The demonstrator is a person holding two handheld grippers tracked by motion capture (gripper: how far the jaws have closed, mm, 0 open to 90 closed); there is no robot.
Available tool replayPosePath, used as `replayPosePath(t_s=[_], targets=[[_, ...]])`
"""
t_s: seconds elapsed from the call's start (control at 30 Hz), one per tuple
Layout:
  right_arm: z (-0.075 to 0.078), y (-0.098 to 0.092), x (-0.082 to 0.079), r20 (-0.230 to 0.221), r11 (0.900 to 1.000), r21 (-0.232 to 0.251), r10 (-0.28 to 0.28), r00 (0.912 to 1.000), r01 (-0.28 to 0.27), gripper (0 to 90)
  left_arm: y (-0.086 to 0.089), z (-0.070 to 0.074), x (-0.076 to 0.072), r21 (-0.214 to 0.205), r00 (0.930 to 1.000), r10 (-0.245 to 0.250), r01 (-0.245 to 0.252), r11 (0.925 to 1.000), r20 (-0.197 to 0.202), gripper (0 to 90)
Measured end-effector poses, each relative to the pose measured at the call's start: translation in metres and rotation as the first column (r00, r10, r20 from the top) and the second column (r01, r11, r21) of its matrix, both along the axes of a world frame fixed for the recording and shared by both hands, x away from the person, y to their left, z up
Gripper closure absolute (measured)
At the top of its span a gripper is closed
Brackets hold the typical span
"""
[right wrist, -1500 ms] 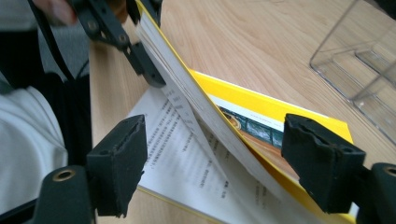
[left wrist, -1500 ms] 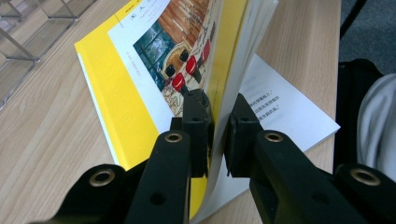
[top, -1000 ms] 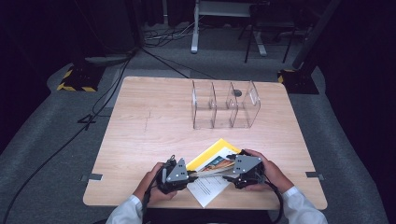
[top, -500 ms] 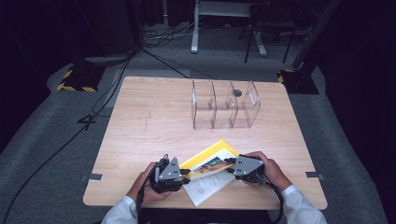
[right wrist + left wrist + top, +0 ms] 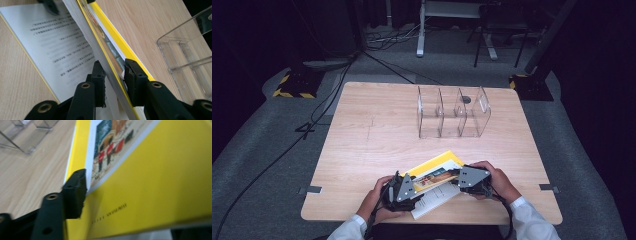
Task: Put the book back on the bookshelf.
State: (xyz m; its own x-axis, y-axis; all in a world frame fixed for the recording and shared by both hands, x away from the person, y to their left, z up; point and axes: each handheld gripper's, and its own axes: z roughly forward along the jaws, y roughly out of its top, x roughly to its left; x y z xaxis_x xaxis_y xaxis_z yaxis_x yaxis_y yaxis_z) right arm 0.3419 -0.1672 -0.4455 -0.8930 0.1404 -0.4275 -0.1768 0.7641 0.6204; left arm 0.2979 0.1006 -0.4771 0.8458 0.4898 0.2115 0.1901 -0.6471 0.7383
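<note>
Yellow book, near tabletop front edge, partly open; right hand-held gripper clamping its cover; left hand-held gripper jaws just opening, released

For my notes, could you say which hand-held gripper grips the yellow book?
The right hand-held gripper: its jaws, just closed, pinch the book's raised pages; the left hand-held gripper's jaws have just been opening.

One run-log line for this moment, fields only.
right gripper: shut on yellow book | left gripper: jaws just been opening, book's cover edge beside one jaw | clear organizer: far side of table, untouched
</note>
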Motion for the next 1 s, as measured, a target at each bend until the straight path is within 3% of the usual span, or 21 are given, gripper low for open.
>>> replayPosePath(t_s=[0.07,0.1,0.17,0.23,0.27,0.33,0.47,0.57,0.63,0.77,0.87,1.0], targets=[[0.001,0.001,0.001,-0.007,1.0,0.007,-0.007,1.0,0.007,71.0,0.0,0.0,0.0,0.002,0.9999,0.003,-0.003,1.0,0.013,54.5],[0.001,0.001,0.001,-0.007,1.0,0.007,-0.007,1.0,0.007,71.0,0.002,0.002,-0.001,0.001,0.9996,-0.001,0.001,1.0,0.028,54.5],[0.002,0.002,0.002,-0.021,0.9994,0.028,-0.017,0.9996,0.018,65.0,0.005,0.005,-0.001,-0.011,0.999,-0.008,0.008,0.9999,0.044,69.8],[0.004,0.0,0.005,-0.044,0.996,0.082,-0.034,0.9985,0.037,54.6,0.008,0.007,-0.001,-0.021,0.999,-0.009,0.01,0.9997,0.045,75.3],[0.005,-0.002,0.006,-0.061,0.9933,0.103,-0.047,0.9971,0.053,47.2,0.008,0.008,0.0,-0.017,0.9987,-0.014,0.015,0.9998,0.049,76.0],[0.007,-0.004,0.008,-0.06,0.9907,0.113,-0.07,0.9957,0.077,41.2,0.009,0.009,0.0,-0.011,0.9986,-0.022,0.022,0.9997,0.048,76.6],[0.007,-0.018,0.013,-0.103,0.9839,0.137,-0.102,0.9894,0.116,33.2,0.021,0.014,0.002,-0.078,0.9989,-0.036,0.038,0.9962,0.029,77.7],[0.003,-0.032,0.019,-0.137,0.9806,0.143,-0.114,0.984,0.134,31.7,0.031,0.017,0.003,-0.124,0.9985,-0.054,0.055,0.9908,0.009,77.8],[-0.005,-0.041,0.028,-0.178,0.9726,0.164,-0.135,0.9747,0.165,30.5,0.035,0.018,0.003,-0.127,0.9984,-0.056,0.057,0.9903,0.009,77.4],[-0.019,-0.045,0.041,-0.225,0.9713,0.151,-0.147,0.9631,0.184,28.5,0.041,0.02,0.002,-0.146,0.9983,-0.057,0.058,0.9876,0.01,77.3],[-0.028,-0.04,0.045,-0.191,0.9768,0.098,-0.169,0.9669,0.19,28.9,0.044,0.02,0.003,-0.145,0.9979,-0.064,0.064,0.9874,0.006,77.3],[-0.037,-0.038,0.054,-0.226,0.9627,0.175,-0.165,0.96,0.207,34.7,0.047,0.018,0.004,-0.146,0.9963,-0.085,0.082,0.9858,-0.015,76.5]])
